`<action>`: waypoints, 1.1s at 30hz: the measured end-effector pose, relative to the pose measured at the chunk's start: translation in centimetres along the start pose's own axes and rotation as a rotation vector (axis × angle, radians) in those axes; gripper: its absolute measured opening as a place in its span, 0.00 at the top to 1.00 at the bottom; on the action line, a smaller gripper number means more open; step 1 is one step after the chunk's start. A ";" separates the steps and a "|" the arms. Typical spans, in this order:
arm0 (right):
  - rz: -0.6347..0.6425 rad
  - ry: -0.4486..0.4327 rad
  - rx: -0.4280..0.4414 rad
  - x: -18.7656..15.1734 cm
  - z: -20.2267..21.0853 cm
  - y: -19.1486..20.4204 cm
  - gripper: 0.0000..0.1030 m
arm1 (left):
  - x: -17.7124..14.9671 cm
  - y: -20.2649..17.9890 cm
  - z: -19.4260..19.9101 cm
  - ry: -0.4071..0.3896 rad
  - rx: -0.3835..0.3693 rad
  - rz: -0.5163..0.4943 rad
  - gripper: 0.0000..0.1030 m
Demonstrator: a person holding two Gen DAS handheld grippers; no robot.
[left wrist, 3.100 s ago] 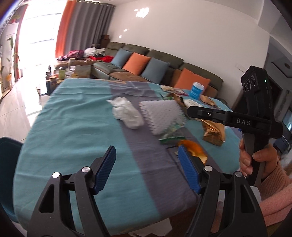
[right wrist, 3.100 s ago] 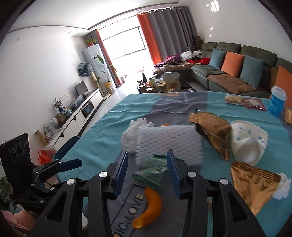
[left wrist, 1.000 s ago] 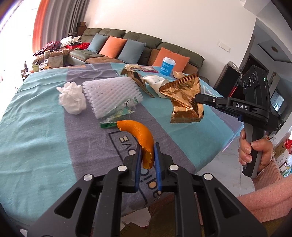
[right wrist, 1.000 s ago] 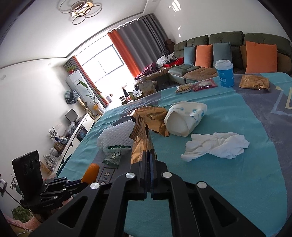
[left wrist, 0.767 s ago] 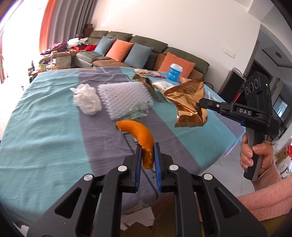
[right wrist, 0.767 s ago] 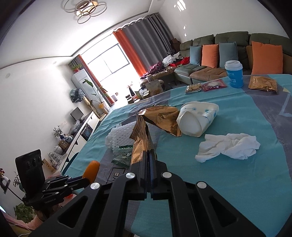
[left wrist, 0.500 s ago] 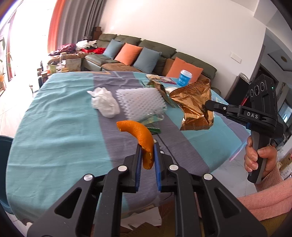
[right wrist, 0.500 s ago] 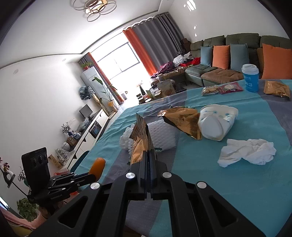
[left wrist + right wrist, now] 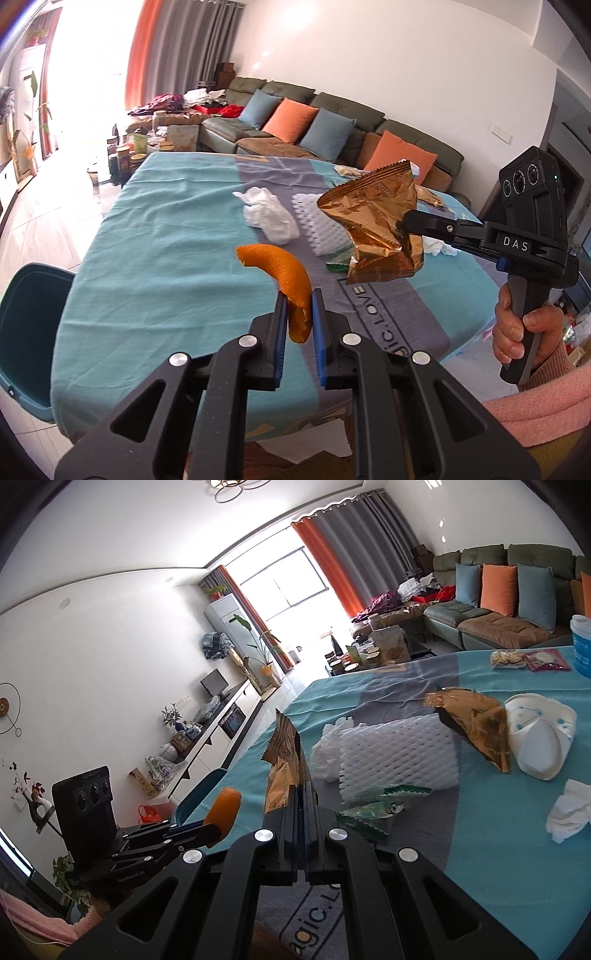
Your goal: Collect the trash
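Observation:
My left gripper (image 9: 298, 299) is shut on a curved orange peel (image 9: 280, 273), held in the air over the near edge of the table. In the right wrist view the same peel (image 9: 222, 808) sticks out of the left gripper (image 9: 216, 832) at the lower left. My right gripper (image 9: 303, 792) is shut on a crumpled gold snack wrapper (image 9: 282, 764), lifted off the cloth. From the left wrist camera, that wrapper (image 9: 373, 229) hangs from the right gripper (image 9: 404, 221), above the table's right half.
On the teal and grey tablecloth (image 9: 155, 258) lie a white foam net (image 9: 399, 762), a crumpled white tissue (image 9: 269, 214), green wrappers (image 9: 376, 805), a second gold wrapper (image 9: 476, 723), a white paper bowl (image 9: 539, 742) and another tissue (image 9: 569, 812). A teal chair (image 9: 26, 332) stands at the table's left.
Both grippers have drawn back from the table's middle toward its near left side, each carrying its piece of trash. The view has swung left, and the teal chair has come into sight.

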State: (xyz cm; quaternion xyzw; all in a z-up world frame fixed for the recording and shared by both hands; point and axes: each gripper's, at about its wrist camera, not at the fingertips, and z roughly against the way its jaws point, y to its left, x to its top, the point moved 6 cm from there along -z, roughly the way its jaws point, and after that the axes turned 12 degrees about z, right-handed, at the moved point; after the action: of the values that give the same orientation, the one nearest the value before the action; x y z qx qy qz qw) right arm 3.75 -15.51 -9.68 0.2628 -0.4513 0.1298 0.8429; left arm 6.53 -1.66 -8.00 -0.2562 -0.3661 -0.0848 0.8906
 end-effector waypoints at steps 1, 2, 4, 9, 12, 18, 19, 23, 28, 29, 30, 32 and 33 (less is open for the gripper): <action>0.005 0.004 0.009 0.1 -0.4 0.3 0.99 | 0.1 0.2 0.2 -0.003 0.006 0.004 0.87; 0.008 0.008 0.019 0.2 -0.8 0.6 0.99 | 0.1 0.4 0.4 -0.006 0.013 0.008 0.87; 0.019 0.016 0.036 0.4 -1.5 1.3 0.99 | 0.1 0.9 0.8 -0.011 0.023 0.017 0.87; 0.037 0.032 0.076 0.8 -2.9 2.4 0.99 | 0.2 2.1 1.7 -0.024 0.055 0.039 0.87; 0.041 0.042 0.097 1.0 -3.9 3.2 0.99 | 0.2 2.7 2.4 -0.034 0.071 0.049 0.87; 0.056 0.064 0.135 1.2 -5.7 4.7 0.99 | 0.4 4.3 3.6 -0.055 0.102 0.068 0.87; 0.059 0.067 0.141 1.3 -5.9 5.0 0.99 | 0.5 4.5 3.7 -0.059 0.107 0.071 0.87; 0.073 0.079 0.165 1.6 -7.0 5.9 0.99 | 0.7 5.8 4.5 -0.072 0.131 0.088 0.87; 0.089 0.091 0.192 2.1 -8.3 7.0 0.99 | 1.0 7.3 5.4 -0.087 0.160 0.107 0.87; 0.093 0.093 0.198 2.2 -8.6 7.3 0.99 | 1.0 7.6 5.6 -0.090 0.166 0.112 0.87; 0.097 0.095 0.202 2.2 -8.9 7.5 0.99 | 1.1 7.8 5.7 -0.091 0.170 0.115 0.87; 0.101 0.101 0.214 2.3 -9.3 7.9 0.99 | 1.1 8.2 6.0 -0.097 0.179 0.121 0.87; 0.102 0.104 0.219 2.3 -9.5 8.2 0.99 | 1.2 8.4 6.1 -0.099 0.184 0.123 0.87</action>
State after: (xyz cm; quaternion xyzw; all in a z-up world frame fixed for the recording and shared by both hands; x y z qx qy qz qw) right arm 7.87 -3.42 -9.41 0.3229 -0.4028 0.2344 0.8237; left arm 6.48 8.71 -6.80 -0.1990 -0.3992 0.0167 0.8948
